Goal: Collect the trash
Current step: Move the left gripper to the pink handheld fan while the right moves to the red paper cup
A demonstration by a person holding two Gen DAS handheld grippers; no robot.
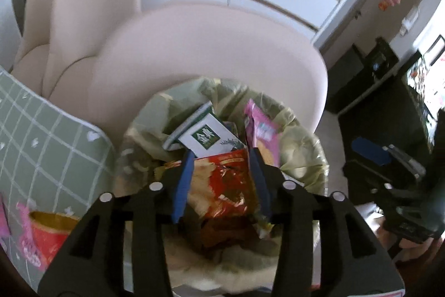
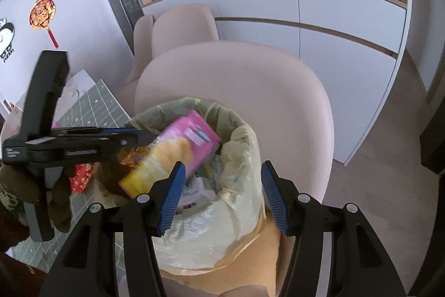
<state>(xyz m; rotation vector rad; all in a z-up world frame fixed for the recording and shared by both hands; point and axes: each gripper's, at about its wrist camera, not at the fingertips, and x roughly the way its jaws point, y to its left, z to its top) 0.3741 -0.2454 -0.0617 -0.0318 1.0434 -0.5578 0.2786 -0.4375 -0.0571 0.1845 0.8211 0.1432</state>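
A trash bin lined with a pale green bag [image 1: 303, 155] [image 2: 239, 202] stands by a beige chair. My left gripper [image 1: 222, 155] is over the bin with its jaws apart around a red and gold snack wrapper [image 1: 222, 180]; whether it grips is unclear. A white and green box [image 1: 205, 137] and a pink and yellow snack bag [image 1: 264, 130] [image 2: 178, 152] lie in the bin, the bag blurred. My right gripper [image 2: 221, 166] is open and empty above the bin's near rim. The left gripper also shows in the right wrist view [image 2: 144, 137].
A green checked tablecloth [image 1: 41, 135] [image 2: 94, 107] covers the table at left, with a red cup [image 1: 47, 235] and pink wrappers on it. Beige chairs [image 1: 211, 52] [image 2: 250, 80] stand behind the bin. White cabinets [image 2: 333, 18] line the wall. Black equipment [image 1: 389, 157] is at right.
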